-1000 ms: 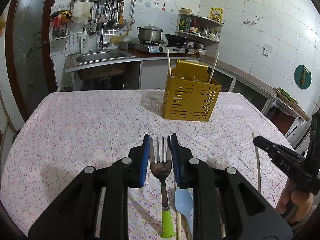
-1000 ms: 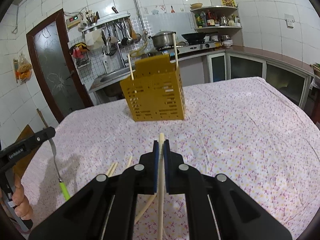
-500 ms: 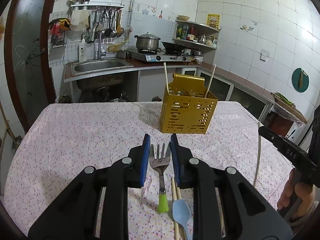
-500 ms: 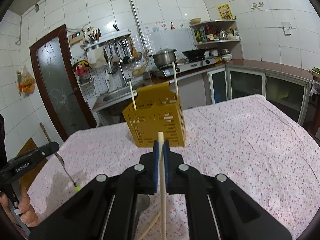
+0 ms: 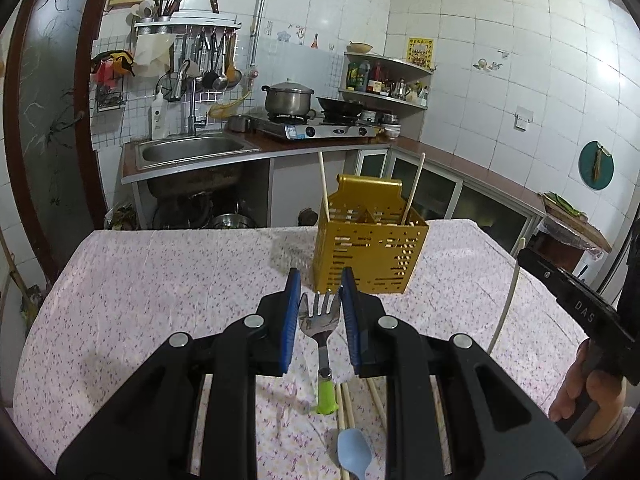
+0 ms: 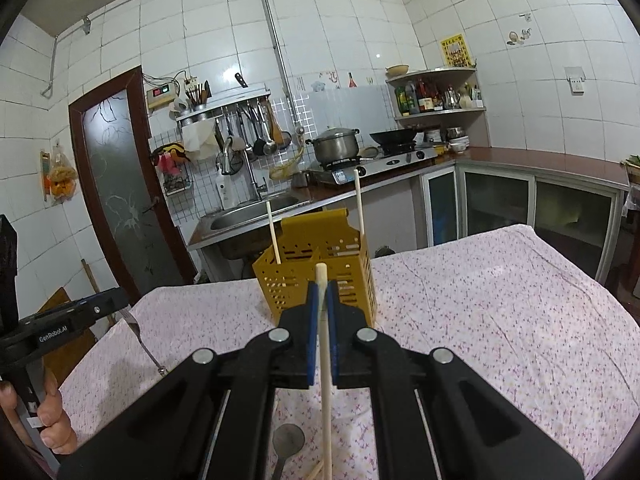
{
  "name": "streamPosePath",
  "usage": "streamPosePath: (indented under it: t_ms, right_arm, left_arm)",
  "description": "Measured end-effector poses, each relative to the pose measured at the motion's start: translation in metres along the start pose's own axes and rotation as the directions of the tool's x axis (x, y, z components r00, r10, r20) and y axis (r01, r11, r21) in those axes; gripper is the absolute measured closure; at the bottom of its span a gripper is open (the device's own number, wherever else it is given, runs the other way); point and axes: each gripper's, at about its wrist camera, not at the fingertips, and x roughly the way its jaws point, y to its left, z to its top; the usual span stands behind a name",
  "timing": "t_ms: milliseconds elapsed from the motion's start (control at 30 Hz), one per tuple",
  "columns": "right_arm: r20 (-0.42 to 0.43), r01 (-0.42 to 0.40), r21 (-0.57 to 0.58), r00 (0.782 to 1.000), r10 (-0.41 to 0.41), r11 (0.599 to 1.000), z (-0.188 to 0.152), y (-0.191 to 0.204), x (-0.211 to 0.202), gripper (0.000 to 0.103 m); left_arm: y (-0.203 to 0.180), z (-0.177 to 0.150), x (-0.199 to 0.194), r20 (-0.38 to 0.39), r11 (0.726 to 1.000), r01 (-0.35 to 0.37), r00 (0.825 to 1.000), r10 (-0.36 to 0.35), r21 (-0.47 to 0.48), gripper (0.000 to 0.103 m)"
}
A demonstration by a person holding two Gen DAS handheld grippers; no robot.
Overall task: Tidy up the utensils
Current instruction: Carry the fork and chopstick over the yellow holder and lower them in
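Left wrist view: left tool (image 5: 320, 294) grips a fork (image 5: 319, 320); right tool (image 6: 321, 294) clamps a chopstick (image 6: 325, 344)

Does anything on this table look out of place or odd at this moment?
Nothing looks damaged or spilled. Loose wooden chopsticks and a light blue plastic spoon lie unsorted on the floral tablecloth, outside the yellow perforated utensil holder.

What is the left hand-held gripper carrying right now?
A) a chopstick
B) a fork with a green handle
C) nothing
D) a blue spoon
B: the fork with its green handle hanging down sits clamped between the blue pads of the left hand-held gripper; the blue spoon lies on the table below.
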Motion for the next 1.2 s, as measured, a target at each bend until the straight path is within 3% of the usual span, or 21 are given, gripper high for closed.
streamPosePath:
  t_ms: [367,633,967,1200]
  right_arm:
    - [0.037,0.011,-0.023,0.999,-0.010,1.000,0.023,0.002,0.014,0.098]
    - [0.085,0.017,-0.060,0.996,-0.012,0.998,0.059,0.007,0.031,0.099]
    - [0.162,0.036,-0.116,0.987,-0.017,0.993,0.135,0.018,0.053,0.099]
    - [0.213,0.052,-0.138,0.977,-0.022,0.989,0.188,0.024,0.071,0.099]
  left_arm:
    - [-0.002,0.022,0.015,0.009,1.000,0.016,1.000,-0.016,0.001,0.083]
    - [-0.011,0.058,0.033,0.044,1.000,0.020,0.999,-0.021,0.021,0.083]
    - [-0.034,0.141,0.063,0.106,0.998,0.030,0.994,-0.035,0.051,0.083]
    - [-0.045,0.188,0.090,0.161,0.997,-0.003,0.987,-0.010,0.078,0.083]
